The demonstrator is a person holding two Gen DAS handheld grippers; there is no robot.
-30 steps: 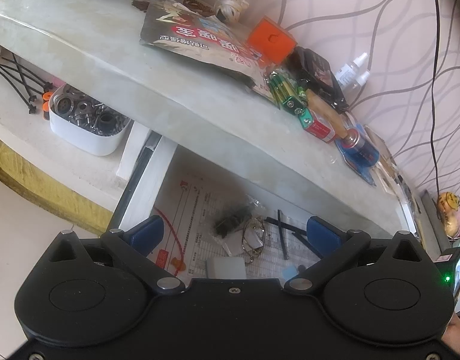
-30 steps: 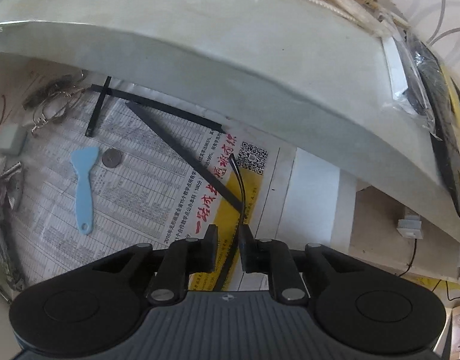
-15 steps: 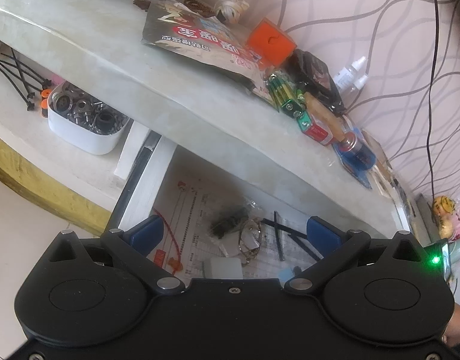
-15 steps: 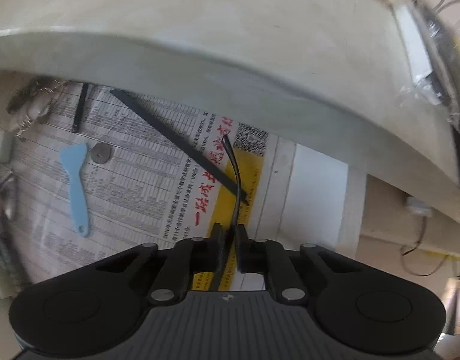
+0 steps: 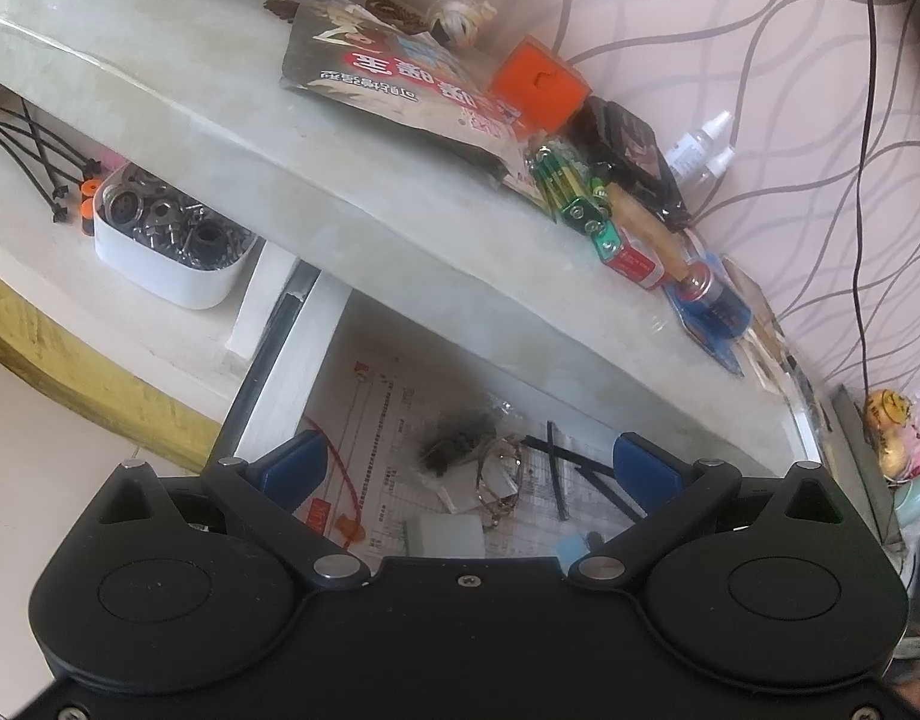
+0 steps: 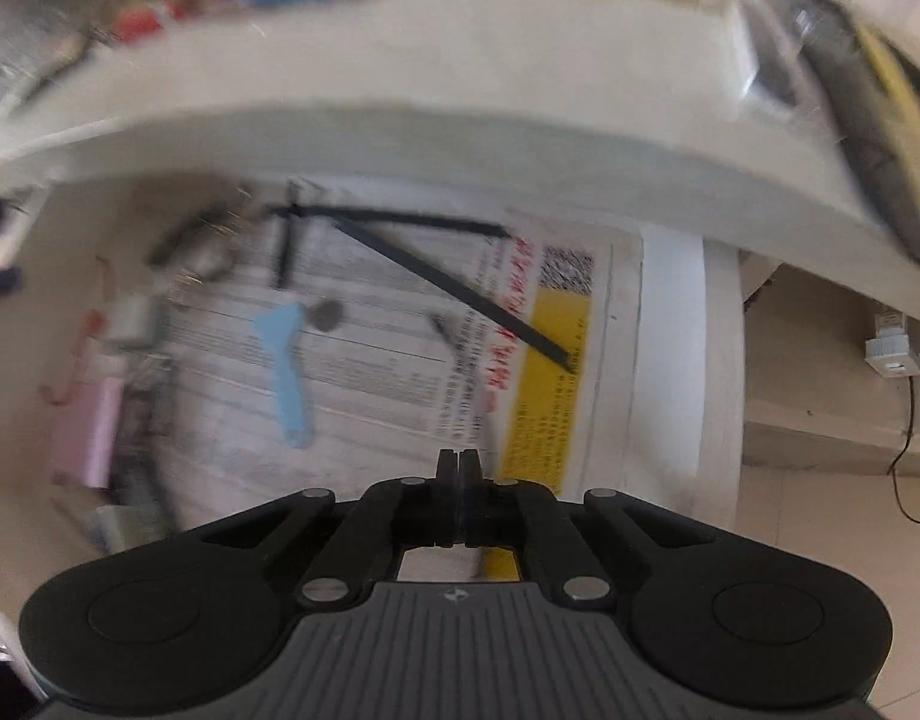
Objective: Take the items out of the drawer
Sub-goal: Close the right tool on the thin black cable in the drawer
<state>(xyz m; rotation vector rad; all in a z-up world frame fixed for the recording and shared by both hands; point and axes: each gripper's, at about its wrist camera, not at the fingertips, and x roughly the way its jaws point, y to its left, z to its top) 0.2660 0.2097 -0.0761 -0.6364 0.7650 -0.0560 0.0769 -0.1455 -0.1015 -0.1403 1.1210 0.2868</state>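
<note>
Left tool (image 5: 469, 468): blue-padded fingers spread wide apart, nothing between them, poised over the open white drawer (image 5: 292, 360) below the pale stone surface (image 5: 352, 180).

Right tool (image 6: 459, 462): black fingers pressed fully together; grip on anything not discernible in the blurred view.

Lying in the newspaper-lined drawer: long black cable tie (image 6: 454, 288), light blue plastic scraper (image 6: 286, 372), round coin (image 6: 327, 316), metal key rings (image 5: 501, 474).

Left tongs (image 5: 469, 468): black body, two round discs, silver pivot pins, small screws, blue pads (image 5: 292, 465). Right tongs (image 6: 458, 465): black arms, ribbed grey housing with what looks like a tiny logo, blurred, silver pins.
</note>
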